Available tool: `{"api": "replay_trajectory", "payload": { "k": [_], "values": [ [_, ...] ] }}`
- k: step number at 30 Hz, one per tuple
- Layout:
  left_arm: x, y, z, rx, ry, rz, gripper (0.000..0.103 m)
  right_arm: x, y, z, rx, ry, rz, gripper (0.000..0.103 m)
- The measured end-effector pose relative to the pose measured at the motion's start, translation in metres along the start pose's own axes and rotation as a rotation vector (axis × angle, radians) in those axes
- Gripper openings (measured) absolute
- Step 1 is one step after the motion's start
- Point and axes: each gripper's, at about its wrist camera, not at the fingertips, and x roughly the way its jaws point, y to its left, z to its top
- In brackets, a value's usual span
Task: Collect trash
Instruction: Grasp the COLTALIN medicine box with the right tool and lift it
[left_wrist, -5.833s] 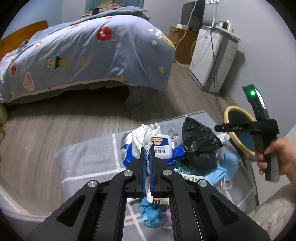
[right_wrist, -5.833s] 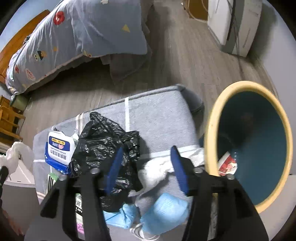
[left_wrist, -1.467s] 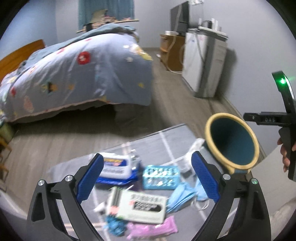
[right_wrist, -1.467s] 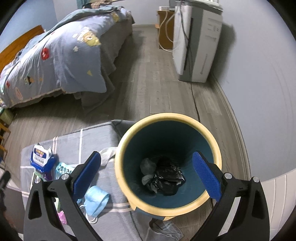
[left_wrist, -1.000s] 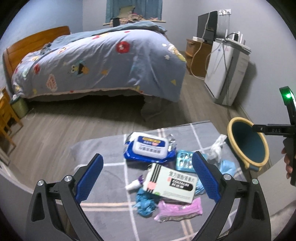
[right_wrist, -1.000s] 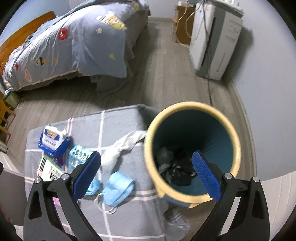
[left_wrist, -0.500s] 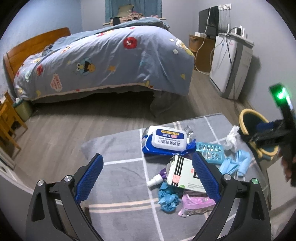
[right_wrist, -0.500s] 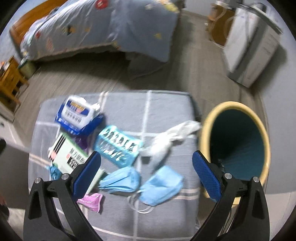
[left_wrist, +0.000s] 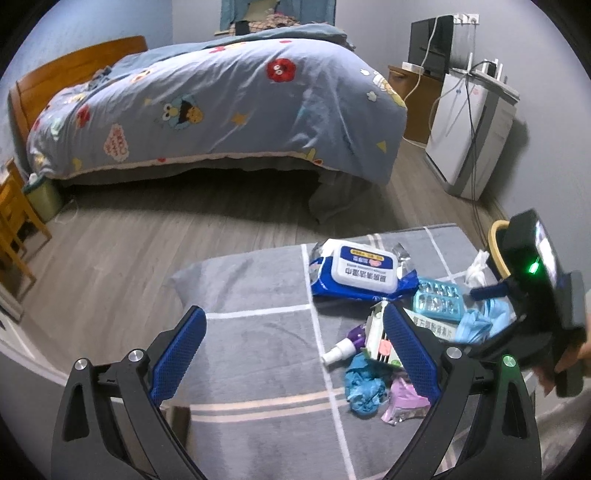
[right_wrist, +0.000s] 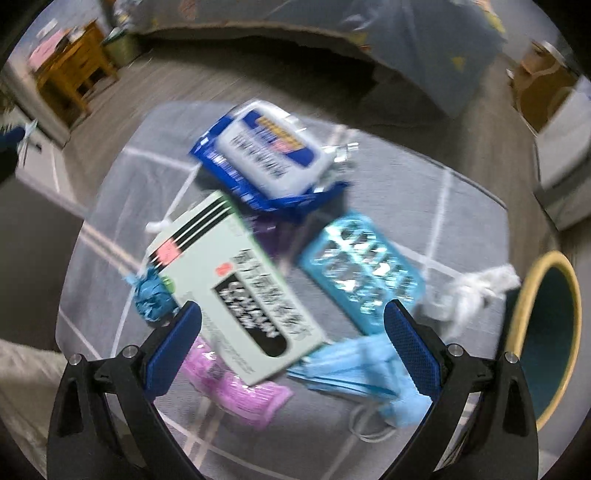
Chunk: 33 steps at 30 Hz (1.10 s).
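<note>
Both tools empty, fingers spread wide: left tool (left_wrist: 291, 341), right tool (right_wrist: 291, 343). Right tool hangs over medicine box (right_wrist: 236, 288) and blue masks (right_wrist: 354, 363); bin (right_wrist: 543, 332) beside.

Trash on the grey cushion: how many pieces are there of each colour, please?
Blue or light blue: 4 (wipes pack, blister pack, face masks, crumpled glove)
White: 3 (medicine box, tissue, spray bottle)
Pink: 1 (wrapper)
Total: 8
</note>
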Motion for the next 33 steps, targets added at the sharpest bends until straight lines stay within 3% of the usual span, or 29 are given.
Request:
{"api": "replay_trajectory", "payload": {
  "k": [6,14,19,21,22,33],
  "values": [
    [0.002,0.012,-0.003,-0.019,0.016,-0.011,0.096,0.024,0.029,0.006,-0.09,0.049,-0.036,0.097],
    [0.004,0.025,-0.009,-0.044,0.032,-0.012,0.096,0.037,0.04,0.019,-0.097,0.06,-0.032,0.097],
    [0.006,0.026,-0.009,-0.055,0.037,-0.018,0.096,0.048,0.045,0.017,-0.127,0.1,-0.074,0.097],
    [0.006,0.025,-0.009,-0.056,0.041,-0.022,0.096,0.049,0.044,0.015,-0.126,0.105,-0.068,0.085],
    [0.007,0.024,-0.009,-0.055,0.044,-0.024,0.096,0.047,0.043,0.015,-0.126,0.105,-0.058,0.076],
    [0.033,0.0,-0.027,-0.06,0.111,-0.048,0.096,-0.015,-0.003,0.011,0.015,0.004,0.018,0.076]
  ]
}}
